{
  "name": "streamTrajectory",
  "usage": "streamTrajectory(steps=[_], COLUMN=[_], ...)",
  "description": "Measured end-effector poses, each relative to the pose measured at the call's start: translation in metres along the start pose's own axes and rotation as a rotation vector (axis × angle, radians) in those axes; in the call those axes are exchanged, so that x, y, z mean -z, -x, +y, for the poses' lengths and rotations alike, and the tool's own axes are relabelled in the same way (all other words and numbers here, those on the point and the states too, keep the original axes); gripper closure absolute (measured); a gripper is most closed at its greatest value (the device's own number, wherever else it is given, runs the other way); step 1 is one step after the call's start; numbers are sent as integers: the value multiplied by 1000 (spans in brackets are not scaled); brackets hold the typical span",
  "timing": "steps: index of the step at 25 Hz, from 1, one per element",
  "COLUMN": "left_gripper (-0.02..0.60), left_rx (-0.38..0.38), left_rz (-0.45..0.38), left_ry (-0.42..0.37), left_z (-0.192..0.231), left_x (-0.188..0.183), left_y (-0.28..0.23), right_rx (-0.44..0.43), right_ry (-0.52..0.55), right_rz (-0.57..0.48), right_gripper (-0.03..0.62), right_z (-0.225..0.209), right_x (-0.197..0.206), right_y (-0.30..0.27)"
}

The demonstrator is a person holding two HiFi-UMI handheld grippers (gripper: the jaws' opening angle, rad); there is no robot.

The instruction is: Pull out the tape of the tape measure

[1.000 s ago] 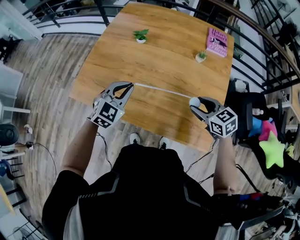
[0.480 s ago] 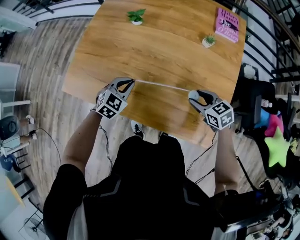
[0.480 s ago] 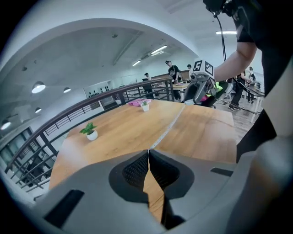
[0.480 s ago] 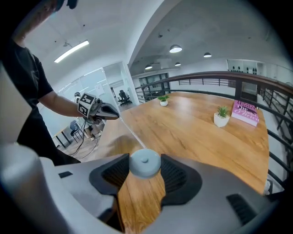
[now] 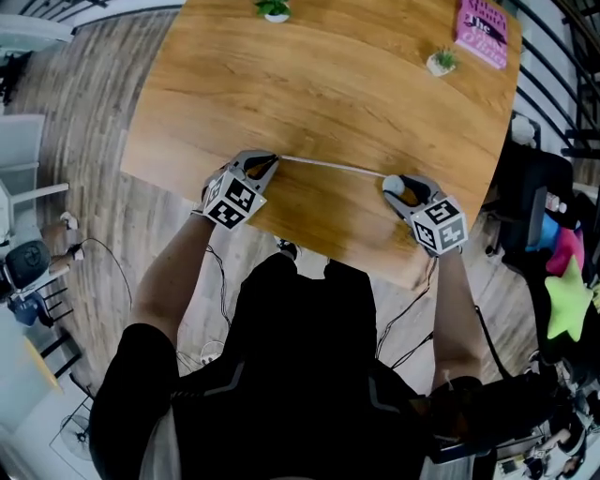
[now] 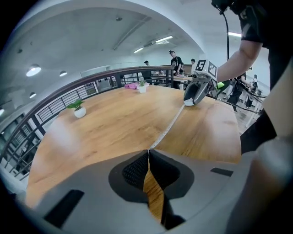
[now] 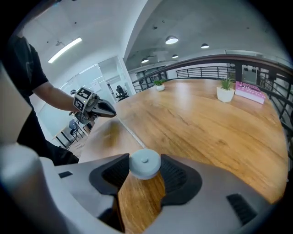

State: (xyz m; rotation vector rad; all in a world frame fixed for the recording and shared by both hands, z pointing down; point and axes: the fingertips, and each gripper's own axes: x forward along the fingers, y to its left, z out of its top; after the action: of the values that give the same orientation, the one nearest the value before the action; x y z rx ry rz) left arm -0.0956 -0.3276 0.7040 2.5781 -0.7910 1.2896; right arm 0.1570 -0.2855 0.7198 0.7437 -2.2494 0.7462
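**Left gripper** [image 6: 148, 151]: jaws closed together on the free end of the tape [image 6: 170, 127], over the near edge of the wooden table [image 5: 319, 84], towards its left side.

**Right gripper** [image 7: 144, 170]: jaws clamped on either side of the tape measure case [image 7: 145, 163], a round, pale case, over the same near edge of the table, towards its right side.

The tape runs in a straight line across the table from one gripper to the other.

At the table's far edge are two potted plants [image 5: 441, 62] and a pink book [image 5: 483, 21].
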Motion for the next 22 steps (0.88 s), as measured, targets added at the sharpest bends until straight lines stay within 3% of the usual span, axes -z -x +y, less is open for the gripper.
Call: streamTrajectory(steps=[11, 19, 22], left_gripper=[548, 543, 464], left_rx=[-17, -25, -25], left_rz=[30, 28, 29], left_ry=[15, 54, 106], left_z=[1, 6, 8], left_x=[10, 16, 18], left_y=[-12, -13, -10], right_rx=[19, 60, 74], right_ry=[99, 98, 92], right_rz=[-12, 5, 17], right_gripper=[367, 338, 268], right_z=[4, 7, 9], right_x=[7, 6, 7], right_y=[-7, -10, -10])
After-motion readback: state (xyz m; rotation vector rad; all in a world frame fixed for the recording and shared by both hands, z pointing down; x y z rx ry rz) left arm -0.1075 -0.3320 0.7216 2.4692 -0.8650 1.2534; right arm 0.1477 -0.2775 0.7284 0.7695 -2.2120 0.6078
